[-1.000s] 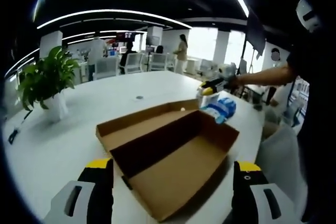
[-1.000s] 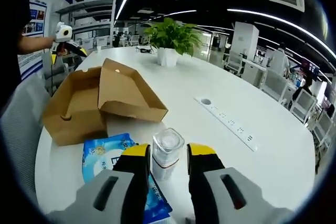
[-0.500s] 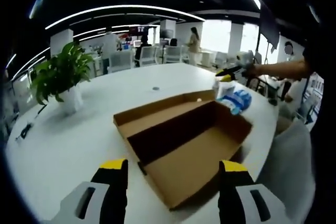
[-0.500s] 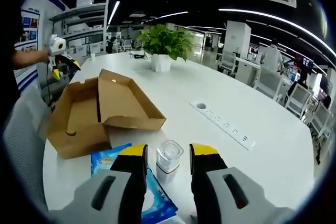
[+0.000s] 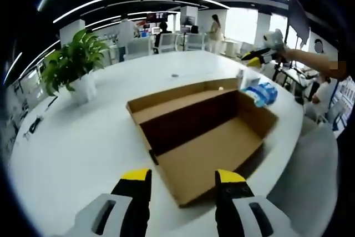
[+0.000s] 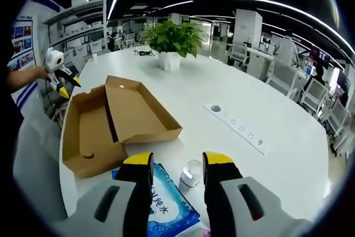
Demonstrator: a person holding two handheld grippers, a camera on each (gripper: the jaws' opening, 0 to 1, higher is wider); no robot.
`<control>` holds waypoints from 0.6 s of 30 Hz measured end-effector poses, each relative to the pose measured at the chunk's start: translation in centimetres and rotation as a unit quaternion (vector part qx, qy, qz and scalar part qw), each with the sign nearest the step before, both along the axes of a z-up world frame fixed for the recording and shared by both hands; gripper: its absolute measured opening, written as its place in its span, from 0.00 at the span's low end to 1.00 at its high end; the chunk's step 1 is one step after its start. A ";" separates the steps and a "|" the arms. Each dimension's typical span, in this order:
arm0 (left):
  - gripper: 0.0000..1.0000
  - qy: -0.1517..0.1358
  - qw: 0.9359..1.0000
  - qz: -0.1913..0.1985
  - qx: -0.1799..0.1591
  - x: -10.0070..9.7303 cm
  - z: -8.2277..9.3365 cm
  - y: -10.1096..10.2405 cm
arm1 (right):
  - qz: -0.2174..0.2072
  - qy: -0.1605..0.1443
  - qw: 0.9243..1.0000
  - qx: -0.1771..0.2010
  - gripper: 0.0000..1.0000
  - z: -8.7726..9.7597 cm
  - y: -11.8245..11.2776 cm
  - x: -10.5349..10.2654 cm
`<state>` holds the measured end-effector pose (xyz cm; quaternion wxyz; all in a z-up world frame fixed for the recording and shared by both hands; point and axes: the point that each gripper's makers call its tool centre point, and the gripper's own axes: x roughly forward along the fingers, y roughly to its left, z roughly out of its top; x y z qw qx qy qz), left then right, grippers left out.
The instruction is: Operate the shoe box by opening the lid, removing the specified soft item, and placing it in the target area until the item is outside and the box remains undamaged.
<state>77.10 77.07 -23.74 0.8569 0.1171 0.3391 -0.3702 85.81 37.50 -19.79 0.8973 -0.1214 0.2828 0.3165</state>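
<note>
Right gripper (image 6: 176,166) has its fingers apart and holds nothing, hanging over the clear jar (image 6: 191,174) and the blue soft pack (image 6: 166,206) by the table's (image 6: 266,104) near edge. Left gripper (image 5: 182,186) is open too, hovering over the open, empty shoe box (image 5: 205,137), lid (image 6: 141,115) folded back, at the table's edge.

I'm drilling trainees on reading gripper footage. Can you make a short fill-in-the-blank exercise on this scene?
1. The cardboard shoe box lies with its lid ____.
2. The blue soft pack rests on the white table, ____ the box.
3. Beside the pack stands a small clear ____.
4. At the table's far end stands a potted ____.

Missing words: open; outside; jar; plant
</note>
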 end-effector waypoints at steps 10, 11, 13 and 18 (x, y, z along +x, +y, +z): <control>0.34 0.025 0.999 0.030 0.018 0.1 -0.8 1.7 | 0.015 0.030 0.999 -0.040 0.32 0.5 2.3 0.1; 0.33 0.027 0.999 0.032 0.019 0.0 -0.8 1.8 | 0.015 0.033 0.999 -0.041 0.31 0.5 2.5 0.3; 0.31 0.034 0.998 0.041 0.023 -0.2 -1.2 2.1 | 0.014 0.040 0.998 -0.040 0.31 0.4 2.9 0.5; 0.28 0.042 0.997 0.056 0.033 -0.5 -2.0 2.3 | 0.021 0.051 0.997 -0.060 0.30 -0.2 3.9 0.7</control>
